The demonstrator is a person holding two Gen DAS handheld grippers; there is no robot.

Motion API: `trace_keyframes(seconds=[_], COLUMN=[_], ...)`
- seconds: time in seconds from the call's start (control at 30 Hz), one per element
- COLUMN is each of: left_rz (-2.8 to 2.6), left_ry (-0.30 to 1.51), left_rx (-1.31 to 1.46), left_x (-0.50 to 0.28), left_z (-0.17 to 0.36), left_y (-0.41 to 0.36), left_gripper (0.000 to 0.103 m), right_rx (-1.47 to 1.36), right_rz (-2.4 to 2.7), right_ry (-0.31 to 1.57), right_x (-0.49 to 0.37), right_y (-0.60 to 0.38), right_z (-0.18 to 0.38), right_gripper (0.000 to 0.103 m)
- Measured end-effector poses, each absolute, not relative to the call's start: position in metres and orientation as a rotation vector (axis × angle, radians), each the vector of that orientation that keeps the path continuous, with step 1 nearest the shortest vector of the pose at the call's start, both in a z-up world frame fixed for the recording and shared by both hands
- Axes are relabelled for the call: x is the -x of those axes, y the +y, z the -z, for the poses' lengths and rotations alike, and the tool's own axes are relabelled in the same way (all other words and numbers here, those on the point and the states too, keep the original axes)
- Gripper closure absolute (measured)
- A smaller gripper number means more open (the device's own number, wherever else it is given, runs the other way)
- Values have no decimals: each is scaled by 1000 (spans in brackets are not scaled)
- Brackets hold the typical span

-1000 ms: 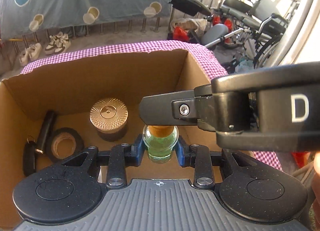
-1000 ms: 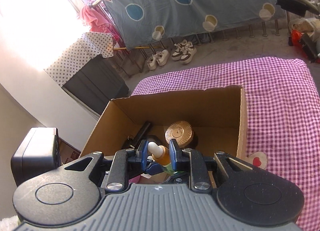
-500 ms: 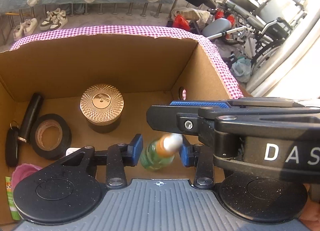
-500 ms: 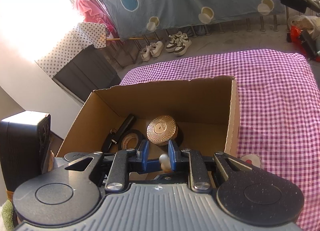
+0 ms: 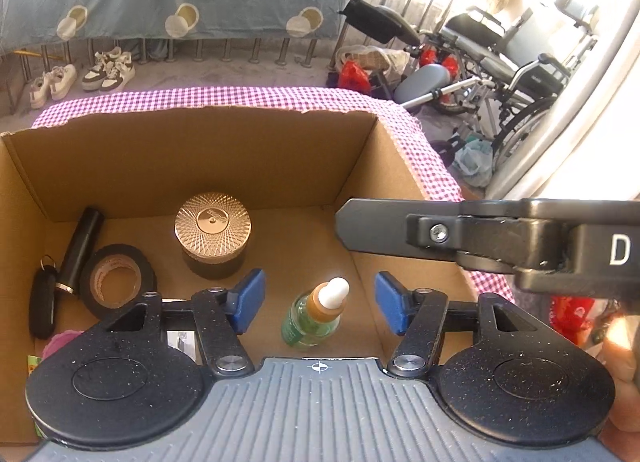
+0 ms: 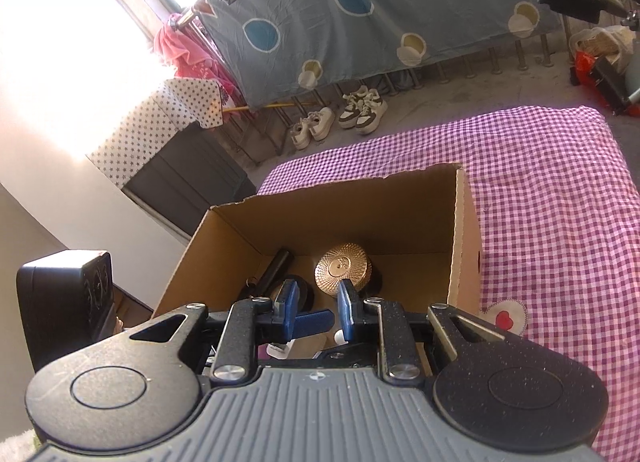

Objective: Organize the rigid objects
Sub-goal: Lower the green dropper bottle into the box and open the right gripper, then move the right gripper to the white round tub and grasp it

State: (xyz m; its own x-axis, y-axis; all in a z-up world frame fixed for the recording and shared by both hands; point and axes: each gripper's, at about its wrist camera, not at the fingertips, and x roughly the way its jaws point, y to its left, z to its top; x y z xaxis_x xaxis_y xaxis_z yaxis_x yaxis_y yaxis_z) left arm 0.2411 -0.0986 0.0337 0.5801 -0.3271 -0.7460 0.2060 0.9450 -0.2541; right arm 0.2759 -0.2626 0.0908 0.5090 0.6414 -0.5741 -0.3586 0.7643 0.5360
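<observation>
A green dropper bottle with a white tip lies on the floor of the cardboard box. My left gripper is open above it, blue pads apart on either side, touching nothing. My right gripper hangs over the box with its pads a little apart and nothing between them; its finger crosses the left wrist view from the right. A gold-lidded jar stands in the box and also shows in the right wrist view.
In the box's left part lie a black tape roll, a black tube and a black key fob. The box sits on a purple checked cloth. A wheelchair stands beyond on the right.
Both grippers opened and let go of the dropper bottle, which dropped onto the box floor. The right gripper drew back to the right and upward.
</observation>
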Motion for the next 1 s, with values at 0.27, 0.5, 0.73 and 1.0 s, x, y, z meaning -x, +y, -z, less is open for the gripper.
trace_keyframes(seconds=[0.27,0.5,0.73,1.0], left_rz=[346,369,340,270], left_ry=[772,696,683,666], left_rx=[99,64,55,67], left_x=[-180,-120,-81,-57], left_z=[-70,-82,-73,-66], left_y=[-95,-77,-51,-28], left_gripper=[31,15,9,7], right_rx=[-563,-632,-664,-637], right_rz=[-623,-562,-557,-591], right_ry=[697,683,755,822], right_x=[-195,-135,-110,-101], right_y=[-296,-307,-294,-265], right_z=[-110,-96,-76,-68], right_gripper=[72,49,47,47])
